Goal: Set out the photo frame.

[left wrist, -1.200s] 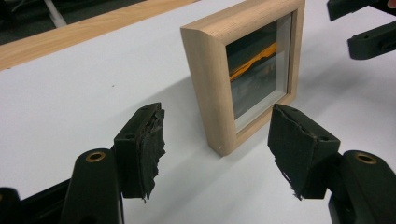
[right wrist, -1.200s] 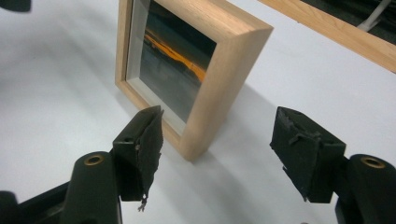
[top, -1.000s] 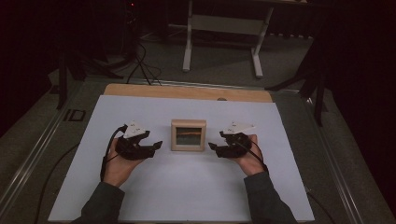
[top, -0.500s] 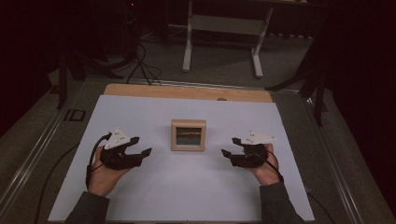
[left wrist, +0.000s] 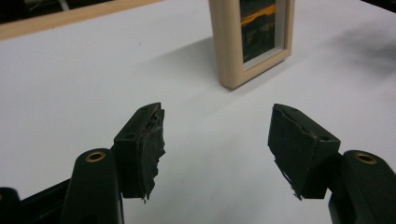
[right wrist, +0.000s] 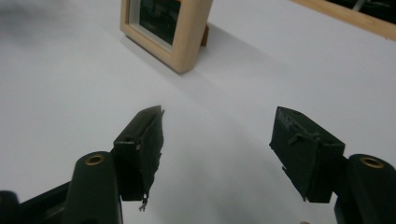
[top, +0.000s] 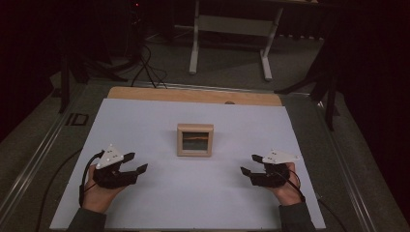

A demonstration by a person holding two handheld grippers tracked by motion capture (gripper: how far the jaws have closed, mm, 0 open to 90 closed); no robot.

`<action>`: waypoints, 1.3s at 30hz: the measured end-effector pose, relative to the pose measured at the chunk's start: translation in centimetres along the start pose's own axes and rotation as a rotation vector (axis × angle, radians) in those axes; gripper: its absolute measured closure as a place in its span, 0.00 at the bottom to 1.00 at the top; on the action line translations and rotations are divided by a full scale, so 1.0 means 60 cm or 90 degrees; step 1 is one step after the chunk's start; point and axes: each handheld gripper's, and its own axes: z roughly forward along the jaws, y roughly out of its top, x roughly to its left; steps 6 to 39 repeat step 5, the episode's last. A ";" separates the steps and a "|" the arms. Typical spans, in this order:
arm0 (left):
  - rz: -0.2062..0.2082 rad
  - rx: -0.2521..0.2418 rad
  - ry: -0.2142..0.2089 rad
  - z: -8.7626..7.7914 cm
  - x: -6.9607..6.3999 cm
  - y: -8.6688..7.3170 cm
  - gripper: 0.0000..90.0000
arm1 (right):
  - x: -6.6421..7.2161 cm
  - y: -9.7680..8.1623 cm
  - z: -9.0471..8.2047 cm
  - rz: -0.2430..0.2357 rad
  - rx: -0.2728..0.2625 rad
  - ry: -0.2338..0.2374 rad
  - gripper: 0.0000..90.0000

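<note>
High view: small wooden picture frame stands upright near the middle of the white table sheet, slightly toward the far side, glass facing the near edge. Left gripper sits near-left, held in a hand, jaws spread, nothing between them, pointing right toward the frame but well apart from it. Right gripper sits near-right in the other hand, jaws spread too, empty, pointing left, also well apart from the frame. Frame is between the two grippers and farther off than both. Bare wooden strip along the table's far edge. Left gripper view: both black jaws wide apart over bare white sheet, torn black pads on the inner faces; picture frame upright ahead, dark picture with an orange streak. Right gripper view: jaws wide apart, empty; frame ahead to the left, upright, its back prop just visible behind it.
</note>
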 end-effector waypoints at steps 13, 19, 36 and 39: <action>-0.004 0.001 0.009 -0.005 0.002 -0.016 0.40 | -0.001 -0.016 0.002 0.000 0.005 -0.001 0.36; -0.004 0.001 0.009 -0.005 0.002 -0.016 0.40 | -0.001 -0.016 0.002 0.000 0.005 -0.001 0.36; -0.004 0.001 0.009 -0.005 0.002 -0.016 0.40 | -0.001 -0.016 0.002 0.000 0.005 -0.001 0.36; -0.004 0.001 0.009 -0.005 0.002 -0.016 0.40 | -0.001 -0.016 0.002 0.000 0.005 -0.001 0.36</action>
